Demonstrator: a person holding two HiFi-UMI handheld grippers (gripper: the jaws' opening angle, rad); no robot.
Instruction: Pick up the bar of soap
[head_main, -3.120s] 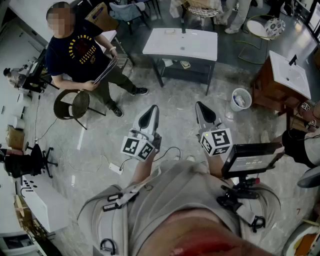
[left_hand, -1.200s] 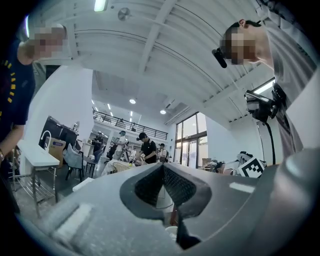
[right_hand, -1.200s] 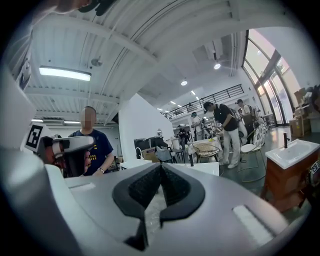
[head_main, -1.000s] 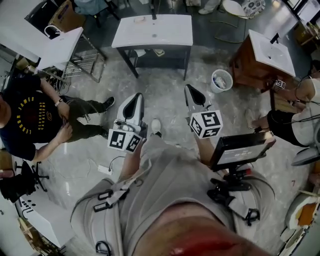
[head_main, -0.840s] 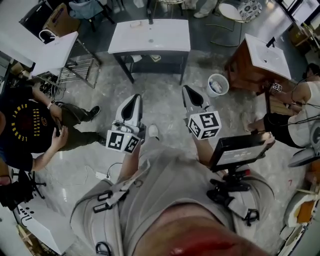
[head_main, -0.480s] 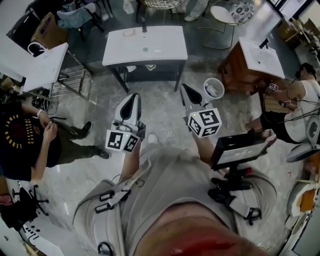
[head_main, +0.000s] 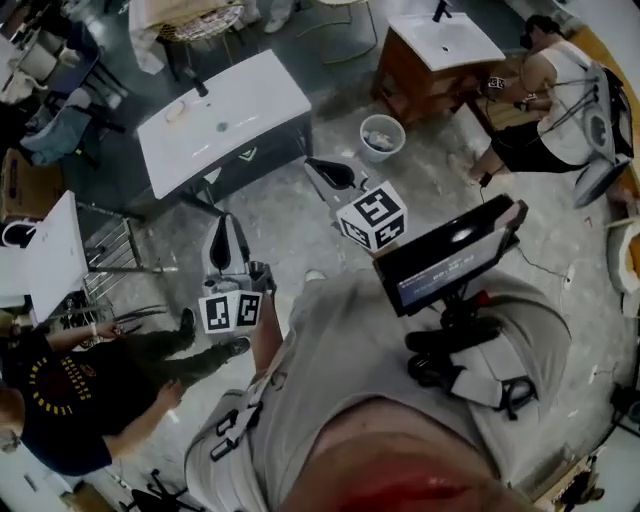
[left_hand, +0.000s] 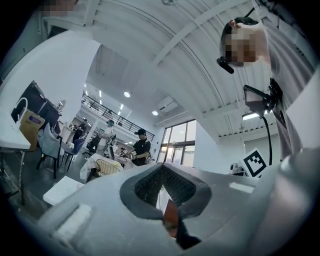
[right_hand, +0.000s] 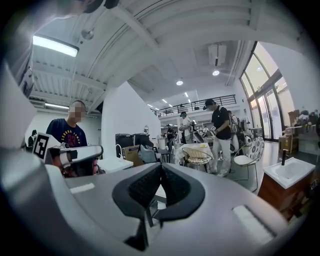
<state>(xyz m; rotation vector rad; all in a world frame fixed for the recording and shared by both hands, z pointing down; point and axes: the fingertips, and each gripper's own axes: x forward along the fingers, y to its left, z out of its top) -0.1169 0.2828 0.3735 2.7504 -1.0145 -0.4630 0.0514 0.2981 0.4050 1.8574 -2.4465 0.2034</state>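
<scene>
A white sink-top table (head_main: 245, 110) stands at the upper left of the head view, with a dark tap (head_main: 196, 83) at its far edge. Beside the tap lies a small pale oblong (head_main: 178, 109) that looks like the bar of soap. My left gripper (head_main: 221, 226) hangs over the floor in front of the table, shut and empty. Further right, my right gripper (head_main: 313, 166) is also shut on nothing and points toward the table's near corner. In the left gripper view the left gripper (left_hand: 162, 168) has its jaws together. The right gripper (right_hand: 160, 168) looks the same in its own view.
A white waste bin (head_main: 381, 136) stands on the floor right of the table, with a wooden vanity (head_main: 436, 52) behind it. A person (head_main: 541, 108) crouches at the upper right and another person (head_main: 62, 392) stands at the lower left. A metal rack (head_main: 112, 262) is at the left. A screen (head_main: 449, 256) rides on my chest rig.
The head view has swung, so the sink table now lies at the upper left and closer. Both grippers stay shut; the left one sits lower in the view than before.
</scene>
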